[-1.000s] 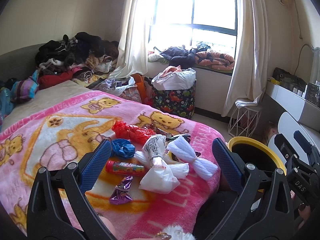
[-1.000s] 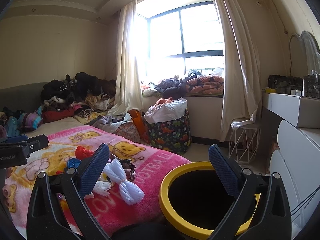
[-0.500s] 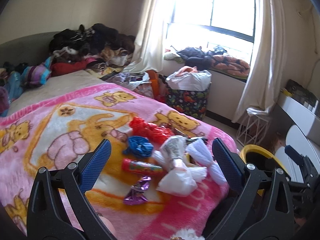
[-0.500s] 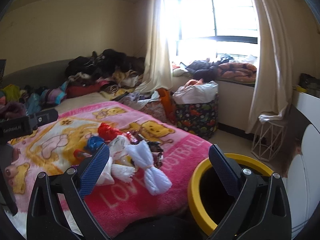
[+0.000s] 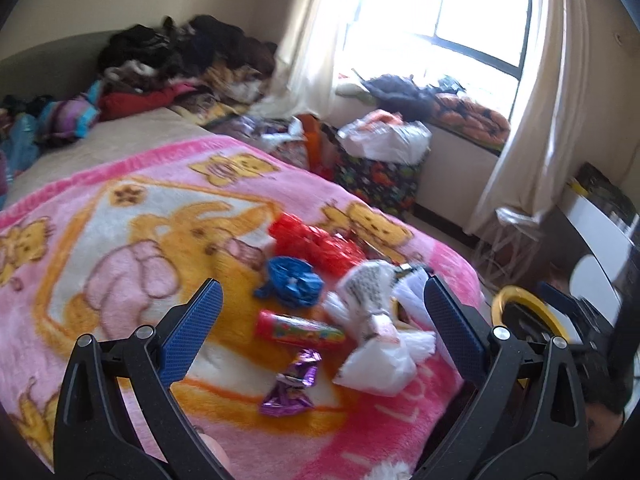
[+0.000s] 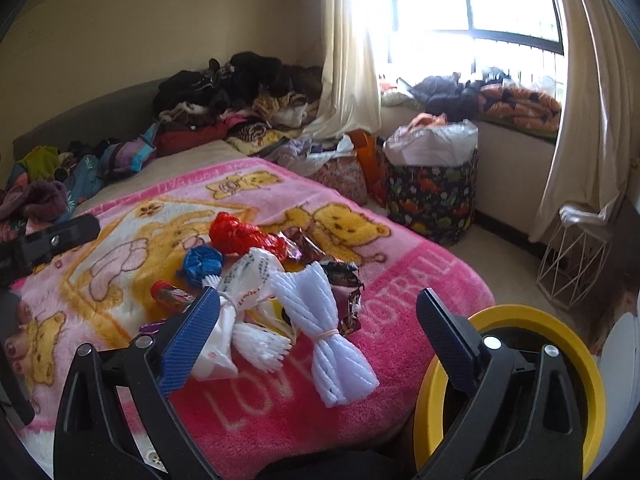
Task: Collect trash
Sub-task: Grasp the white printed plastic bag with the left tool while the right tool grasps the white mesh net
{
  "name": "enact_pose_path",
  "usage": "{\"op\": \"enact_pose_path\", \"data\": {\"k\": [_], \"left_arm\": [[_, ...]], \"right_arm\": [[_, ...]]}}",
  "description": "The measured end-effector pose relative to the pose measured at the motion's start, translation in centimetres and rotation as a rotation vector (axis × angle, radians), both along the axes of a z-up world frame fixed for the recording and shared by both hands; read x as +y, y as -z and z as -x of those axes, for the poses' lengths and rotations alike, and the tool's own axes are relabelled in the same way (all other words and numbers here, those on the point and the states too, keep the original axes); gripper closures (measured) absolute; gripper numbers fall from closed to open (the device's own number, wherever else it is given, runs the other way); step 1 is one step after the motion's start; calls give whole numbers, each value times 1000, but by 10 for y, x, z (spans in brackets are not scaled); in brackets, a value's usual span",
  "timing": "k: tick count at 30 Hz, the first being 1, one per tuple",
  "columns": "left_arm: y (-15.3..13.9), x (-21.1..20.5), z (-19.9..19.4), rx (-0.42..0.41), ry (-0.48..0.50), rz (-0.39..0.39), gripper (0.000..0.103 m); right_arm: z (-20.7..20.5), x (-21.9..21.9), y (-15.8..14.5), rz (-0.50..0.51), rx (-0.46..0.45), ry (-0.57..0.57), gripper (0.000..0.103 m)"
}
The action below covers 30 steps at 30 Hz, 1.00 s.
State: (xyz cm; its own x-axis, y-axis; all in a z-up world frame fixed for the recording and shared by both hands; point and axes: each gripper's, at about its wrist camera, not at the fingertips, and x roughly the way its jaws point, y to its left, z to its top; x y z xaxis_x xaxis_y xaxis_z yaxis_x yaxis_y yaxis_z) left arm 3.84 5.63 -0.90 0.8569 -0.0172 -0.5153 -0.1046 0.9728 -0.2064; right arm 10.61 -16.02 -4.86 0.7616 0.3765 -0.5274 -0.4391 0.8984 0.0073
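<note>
Two white bags (image 6: 240,280), one yellow bin (image 6: 576,344).

**Readable lettering: only the blanket**

The pink blanket (image 6: 400,344) carries large pale block letters woven along its near edge. In the right wrist view they read "LOVE" at the front, then "FOOTBALL" curving up toward the right corner, though a white bundle (image 6: 332,340) covers part of the words. A second line of pale letters runs along the blanket's far edge, too small and skewed to read. The white plastic bag (image 6: 244,280) bears rows of small dark print and some red marks, illegible in both views. In the left wrist view the lettering is blurred.
</note>
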Motion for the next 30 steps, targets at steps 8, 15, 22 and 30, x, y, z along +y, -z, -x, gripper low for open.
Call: {"op": "enact_pose_path", "data": {"k": [8,15,22,30], "left_arm": [[30,-25,-31,124,127,15,10],[54,-43,-48,222,186,28,17],[72,-52,-54,297,199,22,25],[85,-56,-53,357,191,11,47]], "right_arm": [[-50,0,15,12,148,-40,35],[-90,16,34,37,278,-82,51],[-116,30,53,48,373,-105,63],[-123,34,63,-9,417,-143,89]]}}
